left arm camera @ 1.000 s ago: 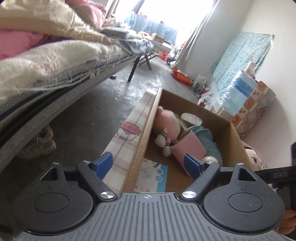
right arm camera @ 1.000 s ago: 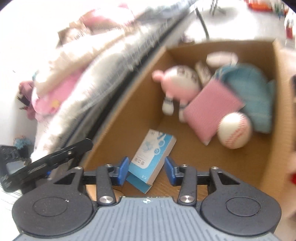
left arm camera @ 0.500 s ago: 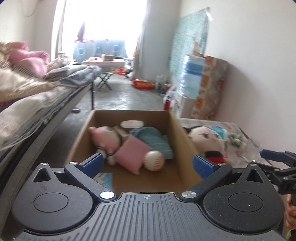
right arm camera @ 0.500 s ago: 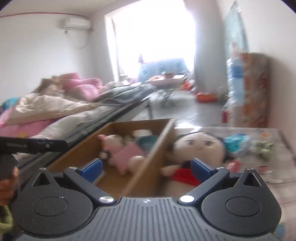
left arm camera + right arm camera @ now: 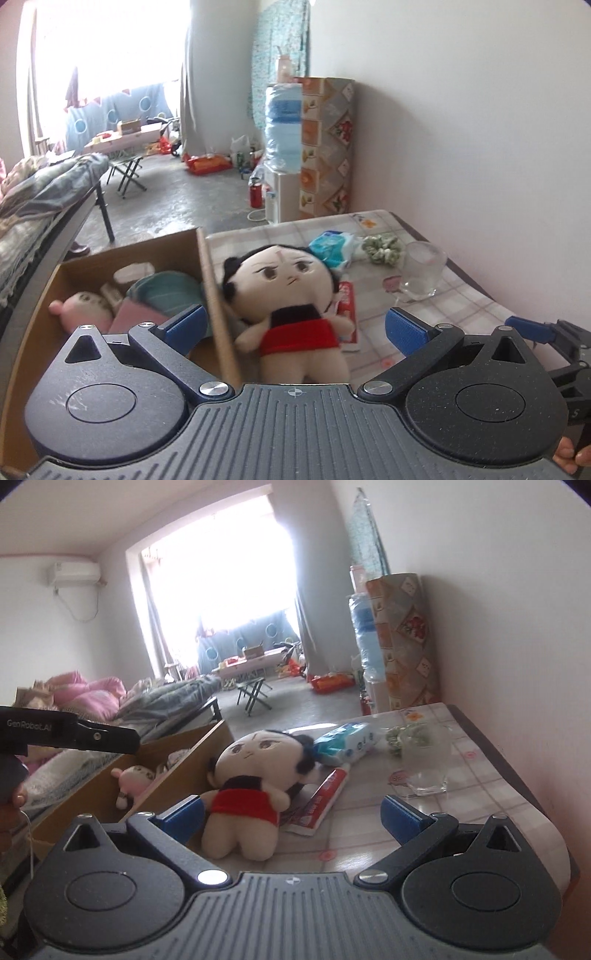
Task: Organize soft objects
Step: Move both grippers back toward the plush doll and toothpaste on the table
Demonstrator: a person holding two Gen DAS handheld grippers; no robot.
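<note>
While both jaws are spread wide, empty | doll (image 5: 291, 295) is seen at 12 o'clock of left gripper (image 5: 295, 328) | at 11 o'clock of right gripper (image 5: 291, 814)

glass (image 5: 421, 273): right on table (image 5: 461, 295) | toothpaste tube (image 5: 349, 317): near middle | water bottle (image 5: 282, 125): far, by wall | bed (image 5: 88, 698): left

Ahead of the gripper (image 5: 294, 330): one doll (image 5: 286, 291), one toothpaste tube (image 5: 347, 314), one tissue pack (image 5: 332, 247), one glass (image 5: 421, 273). To its left, one cardboard box (image 5: 212, 280) holds one pink plush (image 5: 83, 306).
</note>
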